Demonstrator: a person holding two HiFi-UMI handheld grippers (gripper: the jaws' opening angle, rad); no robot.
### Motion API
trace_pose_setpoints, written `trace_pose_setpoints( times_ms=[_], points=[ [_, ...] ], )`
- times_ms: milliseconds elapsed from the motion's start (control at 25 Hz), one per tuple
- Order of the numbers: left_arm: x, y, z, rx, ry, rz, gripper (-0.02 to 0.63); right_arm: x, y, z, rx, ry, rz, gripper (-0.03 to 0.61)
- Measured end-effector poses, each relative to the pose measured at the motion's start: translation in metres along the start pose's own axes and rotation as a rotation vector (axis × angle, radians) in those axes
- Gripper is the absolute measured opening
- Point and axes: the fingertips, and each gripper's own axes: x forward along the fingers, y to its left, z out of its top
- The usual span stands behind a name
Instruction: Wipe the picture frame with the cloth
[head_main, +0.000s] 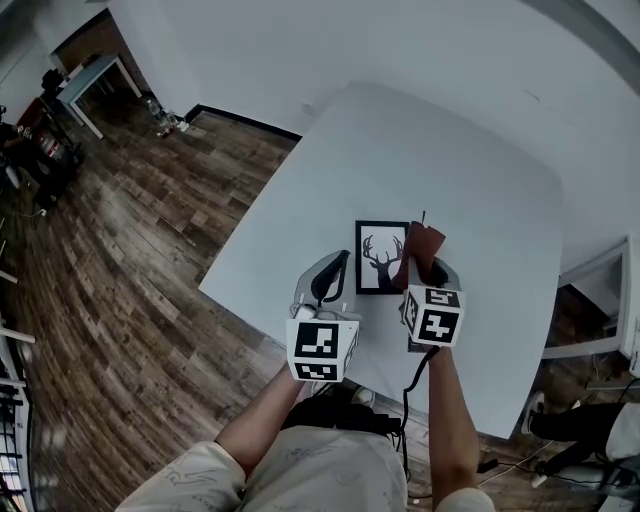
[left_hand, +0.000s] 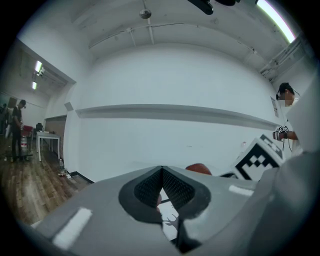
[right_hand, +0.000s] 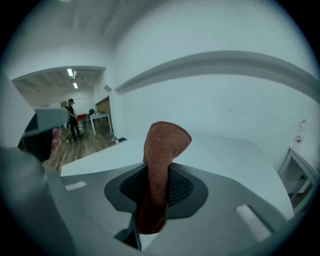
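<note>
A black picture frame (head_main: 380, 258) with a deer print lies flat on the white table (head_main: 440, 150). My left gripper (head_main: 343, 258) sits at the frame's left edge, jaws shut with their tips touching. In the left gripper view (left_hand: 161, 171) the deer print of the frame (left_hand: 169, 220) shows through the gap under the pads. My right gripper (head_main: 418, 262) is shut on a rust-brown cloth (head_main: 422, 243) over the frame's right edge. In the right gripper view (right_hand: 157, 170) the cloth (right_hand: 165, 145) stands up out of the jaws and hangs below them.
The table's near-left edge (head_main: 250, 225) drops to a wooden floor. A white stand (head_main: 600, 300) is off the table's right side. A small white table (head_main: 95, 80) stands far back left. People stand in the room: one (left_hand: 285, 115) at the right, one (right_hand: 71, 117) far off.
</note>
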Motion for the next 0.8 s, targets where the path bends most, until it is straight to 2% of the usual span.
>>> trace_pose_setpoints(
  times_ms=[120,200,360,560,800],
  points=[
    [0.001,-0.003,0.012,0.009,-0.022,-0.005,0.001,-0.036,0.008,0.045,-0.014,-0.224,0.005,0.107],
    [0.000,-0.007,0.020,0.013,-0.040,-0.010,0.001,-0.061,0.012,0.071,-0.060,-0.344,-0.009,0.107],
    [-0.005,-0.016,0.033,0.034,-0.074,-0.021,0.001,-0.106,0.021,0.100,-0.144,-0.497,-0.036,0.107],
    [-0.012,-0.027,0.046,0.074,-0.130,-0.027,0.001,-0.143,0.023,0.102,-0.185,-0.605,-0.049,0.106],
    [-0.015,-0.039,0.046,0.090,-0.134,-0.042,0.001,-0.146,0.011,0.090,-0.177,-0.595,-0.062,0.106]
  ],
)
